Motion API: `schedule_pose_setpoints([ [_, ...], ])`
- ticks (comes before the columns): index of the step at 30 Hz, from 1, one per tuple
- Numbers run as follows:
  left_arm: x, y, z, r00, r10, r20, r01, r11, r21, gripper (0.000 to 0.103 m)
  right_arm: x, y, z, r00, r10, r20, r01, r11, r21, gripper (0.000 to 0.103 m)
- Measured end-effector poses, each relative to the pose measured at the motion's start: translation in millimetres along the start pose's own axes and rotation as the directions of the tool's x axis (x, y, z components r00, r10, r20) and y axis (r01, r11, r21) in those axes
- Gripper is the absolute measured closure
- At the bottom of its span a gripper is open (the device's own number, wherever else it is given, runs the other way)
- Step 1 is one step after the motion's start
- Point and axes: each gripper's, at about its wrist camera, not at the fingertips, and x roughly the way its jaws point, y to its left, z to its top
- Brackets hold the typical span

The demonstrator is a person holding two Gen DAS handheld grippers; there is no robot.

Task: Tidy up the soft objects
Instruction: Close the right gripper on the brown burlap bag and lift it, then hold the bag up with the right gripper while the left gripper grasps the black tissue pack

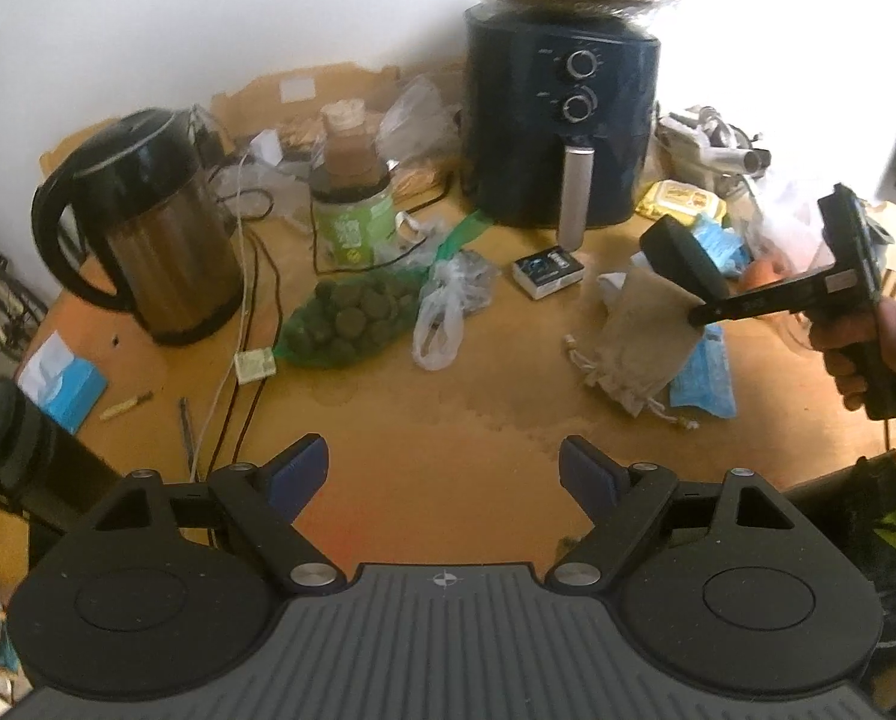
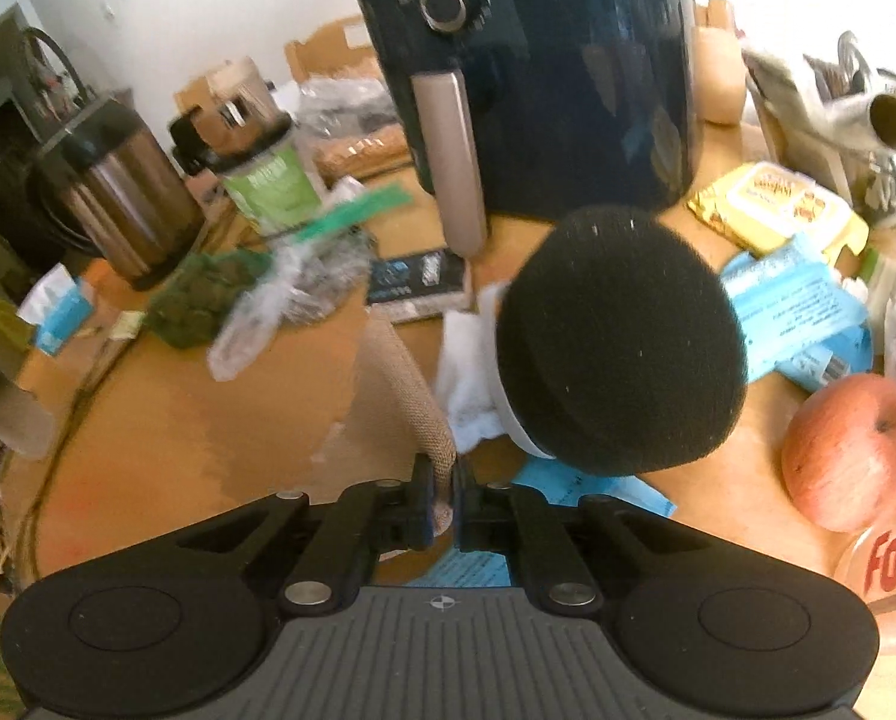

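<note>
- A shiny steel kettle with a black handle (image 1: 147,240) stands at the left on the orange-brown table (image 1: 423,420).
- Next to it lies a see-through green bag of dark round balls (image 1: 345,318), and beside that a crumpled clear plastic bag (image 1: 448,306).
- The left hand-held gripper (image 1: 443,474) hovers over a bare part of the table. Its jaws are spread wide and nothing is between them.
- A big dark blue air fryer with two knobs (image 1: 559,120) stands at the back.
- The soft tan cloth pouch with a drawstring (image 1: 640,336) is right of the middle, with its top edge lifted and its bottom near a blue packet (image 1: 709,372).
- The right hand-held gripper (image 2: 444,501) is clenched on the top edge of the pouch.
- A red apple (image 2: 850,450) sits at the far right.
</note>
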Motion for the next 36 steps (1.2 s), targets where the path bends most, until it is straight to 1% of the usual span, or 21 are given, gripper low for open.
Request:
schedule_pose_setpoints([
  [5, -0.2, -6.6, 7.8, 1.0, -0.004, 0.031, 0.002, 0.999, 0.052, 0.018, -33.6, 6.8, 3.2, 0.998, 0.044, 0.044, -0.044, 0.999, 0.002, 0.096],
  [9, 4.3, -8.7, 16.6, 0.999, -0.015, 0.045, 0.012, 0.998, 0.068, 0.018, -64.4, 14.2, 4.6, 0.993, 0.07, 0.097, -0.072, 0.997, 0.009, 0.096],
  [16, 20.3, -14.7, 30.9, 0.997, -0.029, 0.066, 0.021, 0.992, 0.122, 0.018, -108.1, 25.1, 0.7, 0.983, 0.076, 0.167, -0.081, 0.996, 0.026, 0.096],
  [20, 35.2, -17.5, 38.8, 0.996, -0.043, 0.084, 0.03, 0.987, 0.158, 0.018, -131.3, 31.0, -6.3, 0.98, 0.051, 0.194, -0.057, 0.998, 0.025, 0.096],
  [23, 48.9, -19.3, 45.4, 0.993, -0.075, 0.09, 0.058, 0.982, 0.178, 0.018, -146.8, 32.5, -13.1, 0.977, 0.031, 0.211, -0.04, 0.998, 0.039, 0.096],
  [25, 59.5, -19.4, 50.6, 0.99, -0.114, 0.087, 0.096, 0.977, 0.19, 0.018, -156.1, 33.3, -18.3, 0.975, 0.016, 0.221, -0.027, 0.998, 0.048, 0.096],
  [27, 69.7, -20.3, 55.1, 0.987, -0.138, 0.084, 0.119, 0.973, 0.199, 0.018, -166.2, 34.7, -23.8, 0.973, -0.009, 0.232, -0.003, 0.998, 0.055, 0.096],
  [30, 88.4, -21.7, 62.2, 0.985, -0.157, 0.074, 0.138, 0.967, 0.216, 0.018, -180.7, 36.3, -32.2, 0.967, -0.053, 0.249, 0.036, 0.997, 0.072, 0.096],
  [36, 128.6, -25.7, 76.1, 0.982, -0.187, 0.039, 0.173, 0.956, 0.235, 0.018, -202.0, 34.4, -50.5, 0.957, -0.118, 0.264, 0.082, 0.986, 0.144, 0.096],
])
